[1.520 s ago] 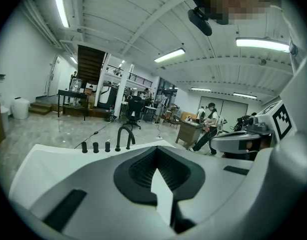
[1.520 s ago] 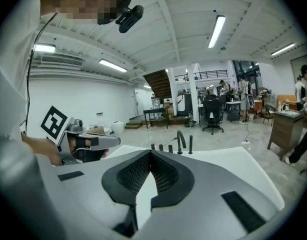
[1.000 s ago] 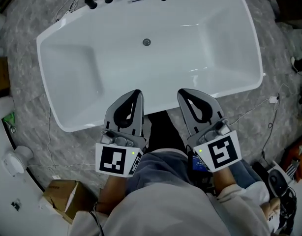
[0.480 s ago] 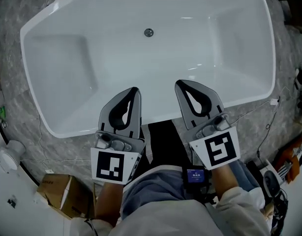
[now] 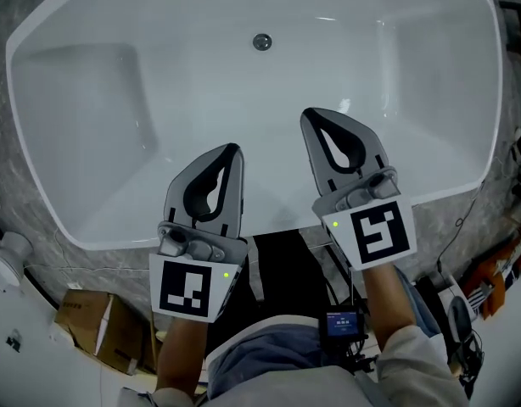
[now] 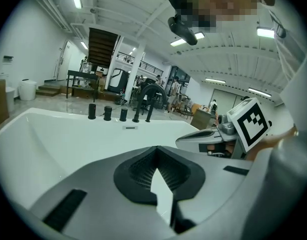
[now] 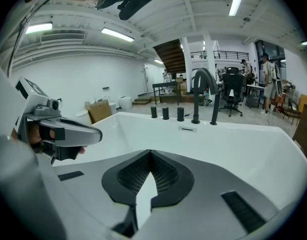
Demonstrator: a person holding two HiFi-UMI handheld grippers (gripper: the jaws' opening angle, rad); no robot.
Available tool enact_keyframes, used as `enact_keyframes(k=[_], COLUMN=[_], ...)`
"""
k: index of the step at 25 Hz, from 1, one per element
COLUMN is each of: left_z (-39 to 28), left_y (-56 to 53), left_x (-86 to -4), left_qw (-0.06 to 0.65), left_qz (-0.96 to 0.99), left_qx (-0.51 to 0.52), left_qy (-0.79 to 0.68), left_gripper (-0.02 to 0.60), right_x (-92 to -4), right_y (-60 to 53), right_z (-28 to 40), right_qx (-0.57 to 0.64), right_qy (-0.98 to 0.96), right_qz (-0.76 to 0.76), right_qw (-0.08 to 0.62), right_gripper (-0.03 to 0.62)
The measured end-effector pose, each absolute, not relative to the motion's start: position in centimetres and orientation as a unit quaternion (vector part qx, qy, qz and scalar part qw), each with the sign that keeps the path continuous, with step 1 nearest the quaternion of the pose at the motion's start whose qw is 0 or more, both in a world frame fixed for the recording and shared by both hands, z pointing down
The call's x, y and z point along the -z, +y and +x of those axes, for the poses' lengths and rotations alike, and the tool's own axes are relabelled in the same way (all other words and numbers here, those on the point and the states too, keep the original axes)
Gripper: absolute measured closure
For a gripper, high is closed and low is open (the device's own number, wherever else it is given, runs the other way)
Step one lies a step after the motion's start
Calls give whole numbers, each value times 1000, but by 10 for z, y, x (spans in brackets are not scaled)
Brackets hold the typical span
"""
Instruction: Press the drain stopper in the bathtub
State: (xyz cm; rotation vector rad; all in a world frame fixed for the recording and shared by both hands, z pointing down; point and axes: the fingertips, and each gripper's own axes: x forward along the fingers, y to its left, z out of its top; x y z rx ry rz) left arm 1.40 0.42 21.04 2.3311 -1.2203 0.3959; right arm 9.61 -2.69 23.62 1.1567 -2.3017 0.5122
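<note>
Head view looks steeply down into bathtub; the others look across it.

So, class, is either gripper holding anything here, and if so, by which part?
Nothing is held. The left gripper and right gripper both have jaws together, empty, and the drain stopper lies untouched.

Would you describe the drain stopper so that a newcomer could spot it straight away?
Look into the large white bathtub that fills the head view. On its floor, near the far wall, sits the drain stopper: a small round metallic disc, the only dark spot on the white surface.
</note>
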Motion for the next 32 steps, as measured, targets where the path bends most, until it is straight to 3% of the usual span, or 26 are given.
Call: enact_keyframes(k=[5, 32], left_z=[14, -2], left_y=[5, -36], left_x=[-215, -360], left_qw=[239, 275], left_qz=[851, 838], left_qx=[-140, -142], left_qy=[-446, -450], left_gripper=[575, 575], right_x=[-252, -562], right_y=[-32, -135], right_z=[95, 69], right_qx=[-186, -193], right_qy=[-846, -824], right_qz=[423, 363], right_qw=[266, 391], right_gripper=[579, 579])
